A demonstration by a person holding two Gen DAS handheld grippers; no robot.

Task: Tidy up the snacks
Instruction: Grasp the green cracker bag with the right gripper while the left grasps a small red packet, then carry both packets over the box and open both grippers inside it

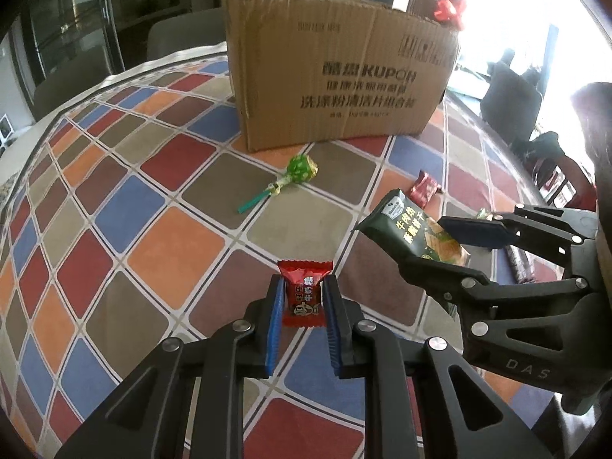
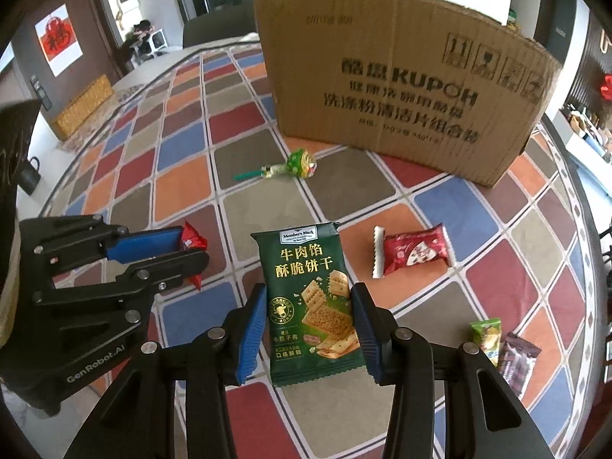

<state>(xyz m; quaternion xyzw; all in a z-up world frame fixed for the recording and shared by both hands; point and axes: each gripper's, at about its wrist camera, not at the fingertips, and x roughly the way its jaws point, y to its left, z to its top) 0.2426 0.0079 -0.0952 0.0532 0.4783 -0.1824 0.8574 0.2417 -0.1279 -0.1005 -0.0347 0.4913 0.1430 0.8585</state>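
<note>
My left gripper [image 1: 304,296] is shut on a small red candy [image 1: 305,293] and holds it above the checkered tablecloth; it also shows in the right wrist view [image 2: 183,252] at the left, with the candy [image 2: 193,243] between its fingers. My right gripper [image 2: 308,317] is shut on a dark green cracker packet [image 2: 311,300], held upright; it also shows in the left wrist view [image 1: 451,244] at the right with the packet [image 1: 411,229]. A brown cardboard box [image 1: 336,65] [image 2: 401,80] stands at the back of the table.
A green lollipop [image 1: 296,174] [image 2: 294,166] lies in front of the box. A red-wrapped snack [image 2: 411,250] [image 1: 424,189] lies to the right. A small green packet [image 2: 486,334] and a dark brown packet [image 2: 518,357] lie at the near right. The table edge [image 2: 591,206] curves on the right.
</note>
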